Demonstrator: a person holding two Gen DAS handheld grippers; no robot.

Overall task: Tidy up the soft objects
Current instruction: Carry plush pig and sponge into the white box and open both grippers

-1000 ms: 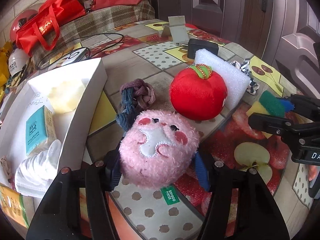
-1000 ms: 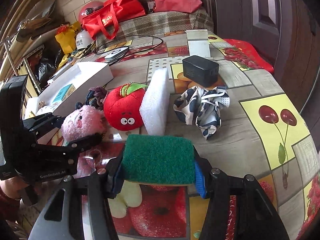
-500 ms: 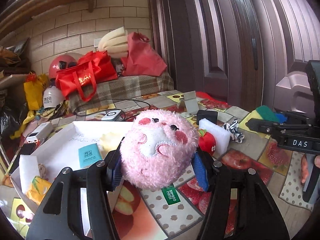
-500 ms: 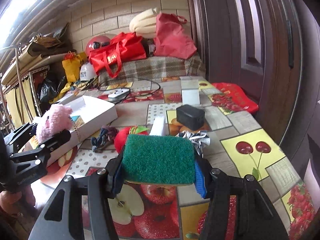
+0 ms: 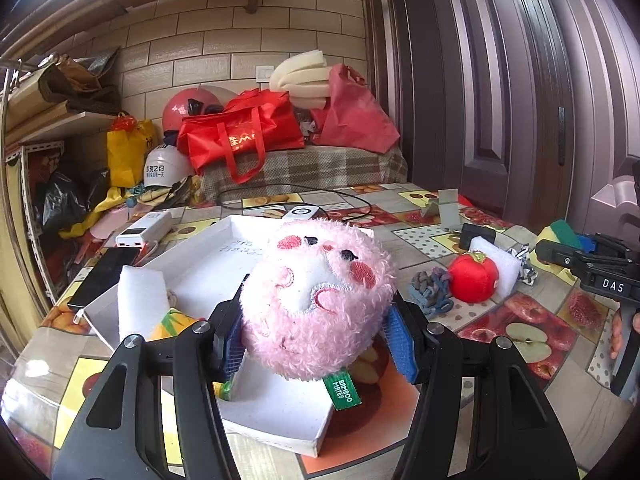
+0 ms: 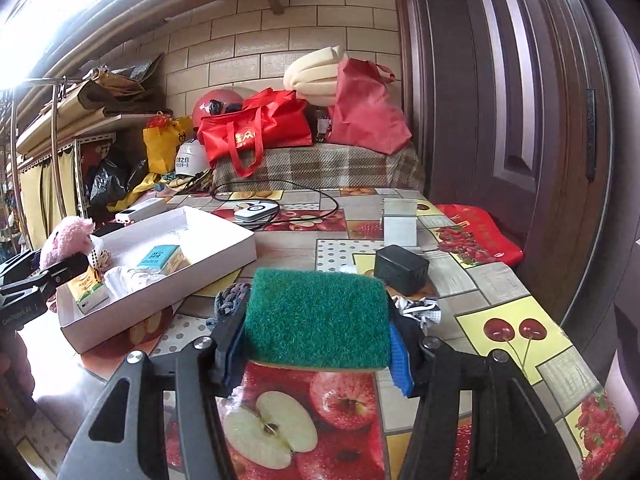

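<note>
While clamped between the fingers of the left gripper (image 5: 318,344), pink plush toy (image 5: 320,304) raised over the near end of the white box (image 5: 276,412), green tag dangling below. Inside the box, a white foam block (image 5: 140,300) beside a yellow-green packet (image 5: 176,320). Further right on the table (image 5: 520,320), a knitted bundle (image 5: 430,288), then a red plush tomato (image 5: 474,278) touching a white sponge (image 5: 502,266). At the far right edge, the right gripper (image 5: 576,248) with green showing between its fingers.

Seen from the right wrist, green scouring sponge (image 6: 316,320) pinched in the right gripper (image 6: 316,354), held above the apple-print table (image 6: 500,312). White box (image 6: 160,292) to the left, a teal packet (image 6: 160,256) in it. Pink plush toy (image 6: 68,238) at the box's far left end. Black box (image 6: 402,274) just behind the sponge.
</note>
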